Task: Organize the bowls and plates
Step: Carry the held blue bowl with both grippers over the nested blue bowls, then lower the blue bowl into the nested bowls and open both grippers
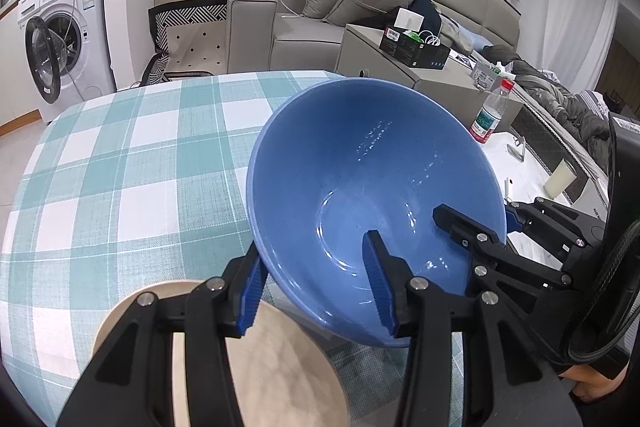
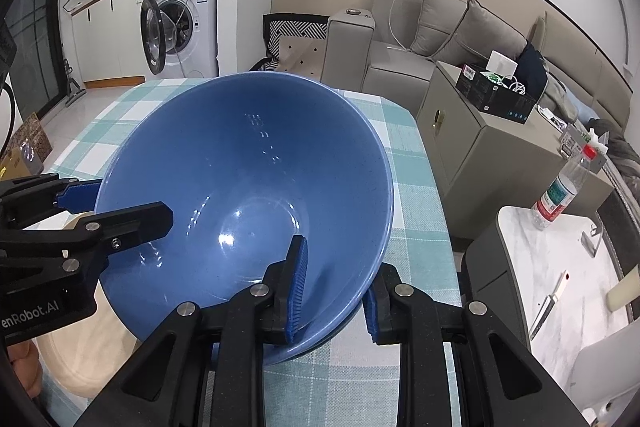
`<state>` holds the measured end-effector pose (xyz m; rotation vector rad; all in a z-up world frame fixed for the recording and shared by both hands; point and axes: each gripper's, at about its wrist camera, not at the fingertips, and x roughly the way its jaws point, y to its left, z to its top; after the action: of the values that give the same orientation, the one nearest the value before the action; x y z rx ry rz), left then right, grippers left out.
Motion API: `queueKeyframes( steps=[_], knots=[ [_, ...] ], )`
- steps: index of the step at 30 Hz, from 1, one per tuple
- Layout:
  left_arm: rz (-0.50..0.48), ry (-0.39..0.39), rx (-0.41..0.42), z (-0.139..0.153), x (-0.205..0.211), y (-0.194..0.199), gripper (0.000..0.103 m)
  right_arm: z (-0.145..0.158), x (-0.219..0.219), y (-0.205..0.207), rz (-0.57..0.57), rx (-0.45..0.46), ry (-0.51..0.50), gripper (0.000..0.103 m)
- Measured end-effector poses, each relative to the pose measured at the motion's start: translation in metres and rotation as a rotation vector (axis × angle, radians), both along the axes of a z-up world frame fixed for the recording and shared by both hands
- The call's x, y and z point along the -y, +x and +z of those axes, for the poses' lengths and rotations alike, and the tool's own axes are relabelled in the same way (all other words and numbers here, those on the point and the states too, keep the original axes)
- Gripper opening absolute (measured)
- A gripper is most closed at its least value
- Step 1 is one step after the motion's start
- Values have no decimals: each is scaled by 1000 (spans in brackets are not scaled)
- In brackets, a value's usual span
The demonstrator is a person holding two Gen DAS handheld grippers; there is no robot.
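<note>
While both grippers, left gripper (image 1: 318,285) and right gripper (image 2: 334,293), hold their jaws clamped on opposite rims of the tilted blue bowl (image 2: 248,195) above the checked worktop (image 1: 120,167), uneven release could drop it onto the beige plate (image 1: 280,367).

Home interior, open-plan living area adjoining kitchen. Grey sofa (image 2: 432,39) with cushions sitting along wall; front-loading washing machine (image 2: 180,23) standing under counter, door hanging open; checked tablecloth (image 1: 120,167) covering table.
</note>
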<state>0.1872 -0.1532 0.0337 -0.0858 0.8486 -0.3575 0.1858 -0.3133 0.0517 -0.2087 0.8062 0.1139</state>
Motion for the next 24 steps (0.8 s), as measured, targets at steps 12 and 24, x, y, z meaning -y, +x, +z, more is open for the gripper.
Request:
queueKeyframes(
  steps=[12,24],
  knots=[
    [-2,6,8,0,-2,2,57,1,8,-4,9,12,53,30],
    [5,-12,47,7,-11,-2,85,15,34,-23,27,101,155,73]
  ],
)
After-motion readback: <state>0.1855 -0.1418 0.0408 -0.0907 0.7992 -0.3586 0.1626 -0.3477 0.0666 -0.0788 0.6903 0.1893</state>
